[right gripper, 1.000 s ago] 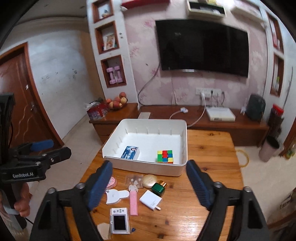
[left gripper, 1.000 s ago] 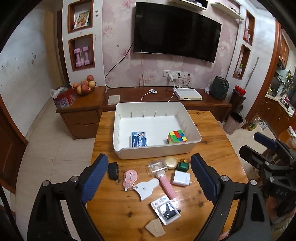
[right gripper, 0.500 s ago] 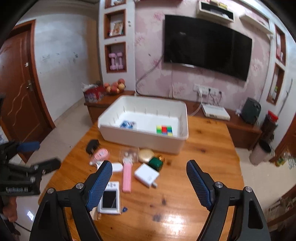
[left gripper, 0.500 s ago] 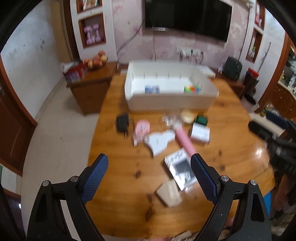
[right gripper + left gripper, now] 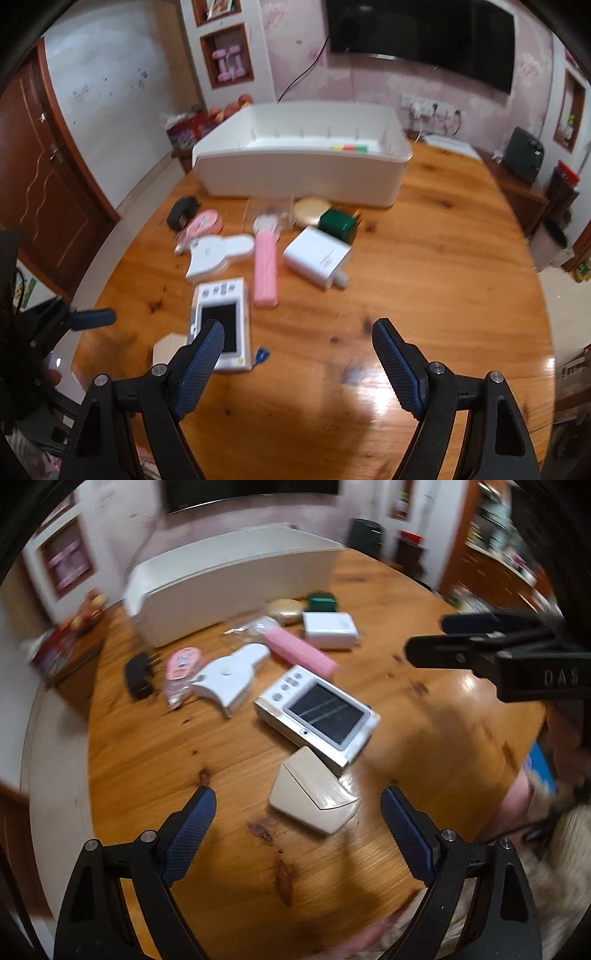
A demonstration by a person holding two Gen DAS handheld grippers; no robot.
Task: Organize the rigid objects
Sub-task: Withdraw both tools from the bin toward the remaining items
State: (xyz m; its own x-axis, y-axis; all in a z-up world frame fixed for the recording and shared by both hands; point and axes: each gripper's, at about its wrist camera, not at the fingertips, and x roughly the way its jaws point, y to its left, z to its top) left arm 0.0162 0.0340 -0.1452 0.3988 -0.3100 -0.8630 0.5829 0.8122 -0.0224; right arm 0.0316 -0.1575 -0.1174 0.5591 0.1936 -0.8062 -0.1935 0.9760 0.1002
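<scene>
**Both grippers spread wide over the scattered items**

The left gripper (image 5: pixel 297 821) hangs above the wooden desk (image 5: pixel 155 760) with its jaws wide apart and nothing between them. Just ahead of it, between the blue pads, lies a beige wedge-shaped case (image 5: pixel 314 797). Touching that case on its far side is a white handheld device with a dark screen (image 5: pixel 317 712). Beyond it lie a pink bar (image 5: pixel 301 653), a white bunny-shaped piece (image 5: pixel 231 674), a pink round packet (image 5: pixel 181 664) and a black adapter (image 5: pixel 138 674) farther left. A white charger (image 5: pixel 330 629), a gold compact (image 5: pixel 284 611) and a green box (image 5: pixel 323 602) sit farther out, just before the white bin (image 5: pixel 229 587).

The right gripper (image 5: pixel 297 354) is likewise spread open and empty, over bare desk. Its left pad overlaps the handheld device in view; whether they touch cannot be told. The white charger lies ahead, and a coloured cube (image 5: pixel 349 147) shows inside the bin at the far end.
</scene>
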